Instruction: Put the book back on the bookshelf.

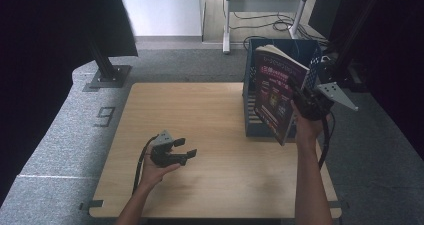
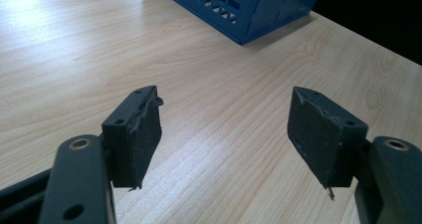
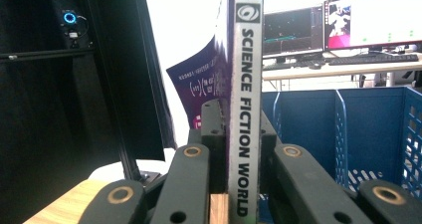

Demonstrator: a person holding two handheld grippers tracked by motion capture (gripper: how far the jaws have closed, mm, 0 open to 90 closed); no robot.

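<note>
Lab, monitors (image 3: 368,20) on desk, numbered carpet, cables

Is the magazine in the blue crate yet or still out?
Out. The right gripper holds the magazine upright by its spine, raised in front of the blue crate; its lower edge hangs above the table.

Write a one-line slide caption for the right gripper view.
Right gripper clamped on the spine of a magazine titled Science Fiction World, held upright before a blue crate.
</note>
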